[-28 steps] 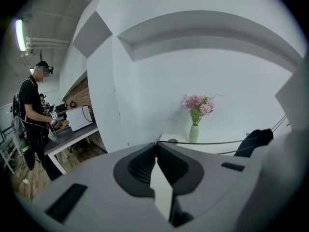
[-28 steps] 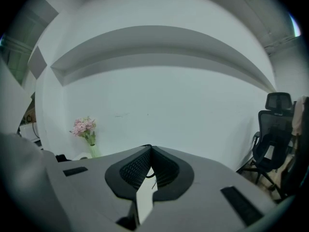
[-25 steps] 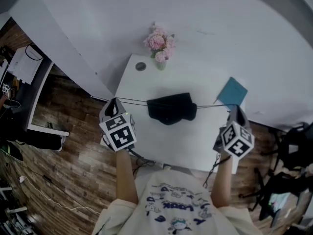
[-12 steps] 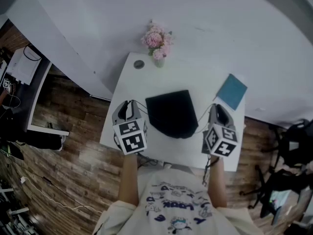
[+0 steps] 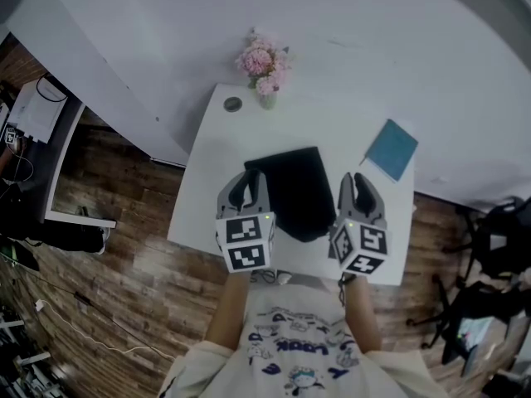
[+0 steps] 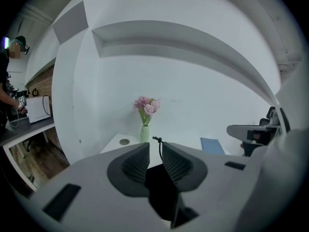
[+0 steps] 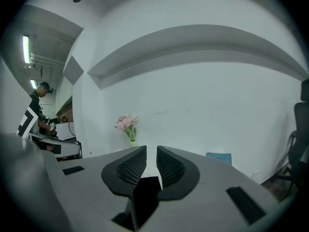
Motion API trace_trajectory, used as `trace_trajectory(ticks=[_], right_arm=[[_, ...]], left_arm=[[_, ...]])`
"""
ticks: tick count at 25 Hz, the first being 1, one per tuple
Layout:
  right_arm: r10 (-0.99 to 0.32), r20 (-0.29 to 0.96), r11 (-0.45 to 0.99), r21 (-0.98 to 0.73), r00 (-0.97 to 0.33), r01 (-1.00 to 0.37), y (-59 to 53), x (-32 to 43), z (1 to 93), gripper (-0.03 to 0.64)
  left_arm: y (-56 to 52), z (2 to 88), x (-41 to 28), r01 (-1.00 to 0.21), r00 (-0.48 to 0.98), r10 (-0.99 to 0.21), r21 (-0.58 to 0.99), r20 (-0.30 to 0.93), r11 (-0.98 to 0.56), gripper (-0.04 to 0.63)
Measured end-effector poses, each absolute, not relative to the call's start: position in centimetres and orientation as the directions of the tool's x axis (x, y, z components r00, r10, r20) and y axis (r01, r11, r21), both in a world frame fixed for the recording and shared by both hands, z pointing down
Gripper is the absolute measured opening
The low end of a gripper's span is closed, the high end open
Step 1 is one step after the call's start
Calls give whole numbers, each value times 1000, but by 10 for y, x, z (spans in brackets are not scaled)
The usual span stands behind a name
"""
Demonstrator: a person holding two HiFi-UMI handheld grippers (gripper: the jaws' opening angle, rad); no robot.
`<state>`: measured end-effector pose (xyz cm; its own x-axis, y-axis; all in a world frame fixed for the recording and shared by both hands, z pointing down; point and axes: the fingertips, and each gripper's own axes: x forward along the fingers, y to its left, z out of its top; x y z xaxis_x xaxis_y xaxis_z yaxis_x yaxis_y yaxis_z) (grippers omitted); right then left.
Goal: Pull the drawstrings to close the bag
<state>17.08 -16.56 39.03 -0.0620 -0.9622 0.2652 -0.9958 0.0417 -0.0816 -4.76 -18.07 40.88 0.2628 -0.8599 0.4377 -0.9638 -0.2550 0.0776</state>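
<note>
The black drawstring bag (image 5: 294, 191) lies flat in the middle of the white table (image 5: 220, 152). My left gripper (image 5: 249, 181) hovers at the bag's left edge and my right gripper (image 5: 355, 181) just off its right edge. Both sets of jaws are opening. In the left gripper view a thin black drawstring (image 6: 158, 146) with a knotted end stands in the gap of the left gripper (image 6: 155, 148), and the pads do not press on it. The right gripper (image 7: 151, 151) shows an empty gap between its jaws.
A vase of pink flowers (image 5: 264, 63) stands at the table's far edge, with a small round object (image 5: 232, 104) to its left. A teal book (image 5: 392, 149) lies at the far right corner. Wooden floor surrounds the table; a black chair (image 5: 498, 247) stands at the right.
Both grippers came inward from wide apart to the bag's sides and nearer the person. The taut strings went slack, the bunched bag now lies flat and longer, and both jaws opened.
</note>
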Motion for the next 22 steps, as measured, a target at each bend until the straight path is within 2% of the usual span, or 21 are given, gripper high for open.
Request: trace_trajectory(ticks=[2,7,22], right_arm=[[-964,261,38,-81,-58,-996,-163,170,390,46],[-964,260,37,-72,-54,-997,-161,171,391,18],[-967,253,20,-56,-33,-998,-162,173,389,18]], left_arm=[[-178,410,-44,-961,274,-856,79,439,-266,80],[-177,411,-42,-960,276,-856,79,438,-269,80],[-179,407,-45,-959,277,-859,64,430,-277,80]])
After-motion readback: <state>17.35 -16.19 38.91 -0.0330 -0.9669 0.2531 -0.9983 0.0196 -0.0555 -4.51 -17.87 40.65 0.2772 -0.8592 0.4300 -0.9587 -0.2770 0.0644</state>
